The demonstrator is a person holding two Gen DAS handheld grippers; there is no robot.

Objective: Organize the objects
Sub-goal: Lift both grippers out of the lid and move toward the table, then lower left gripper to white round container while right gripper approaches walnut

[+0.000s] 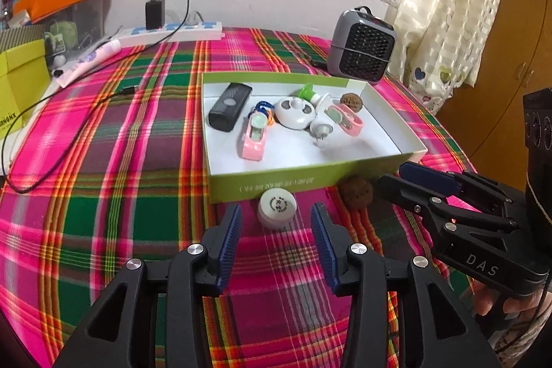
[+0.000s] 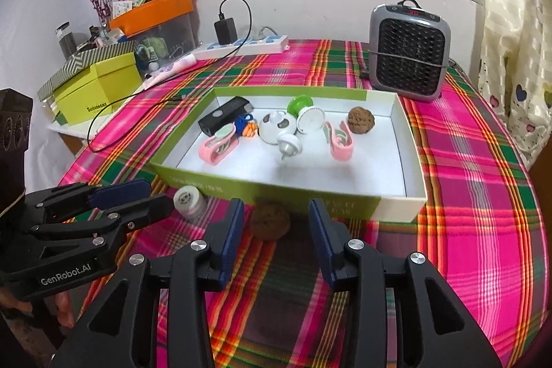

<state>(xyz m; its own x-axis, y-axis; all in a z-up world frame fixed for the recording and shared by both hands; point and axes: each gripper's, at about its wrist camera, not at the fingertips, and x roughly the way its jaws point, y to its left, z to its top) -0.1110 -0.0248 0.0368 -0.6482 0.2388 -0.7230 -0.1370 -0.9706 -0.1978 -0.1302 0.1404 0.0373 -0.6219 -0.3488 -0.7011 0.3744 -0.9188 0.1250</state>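
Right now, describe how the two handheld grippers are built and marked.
Both are black plastic linkage frames with silver pivot bolts and ribbed blue pads. The left gripper bears white "GenRobot.AI" lettering; the right gripper reads "DAS". Each carries a black camera block.

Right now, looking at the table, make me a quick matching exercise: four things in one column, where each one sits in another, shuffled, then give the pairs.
Things
1. white round jar
2. black remote
3. grey fan heater
4. loose walnut

Places
A. behind the tray's far right corner
B. on the cloth, before the right gripper
C. on the cloth, before the left gripper
D. inside the green tray, far left

Pairs: 1-C, 2-D, 3-A, 4-B
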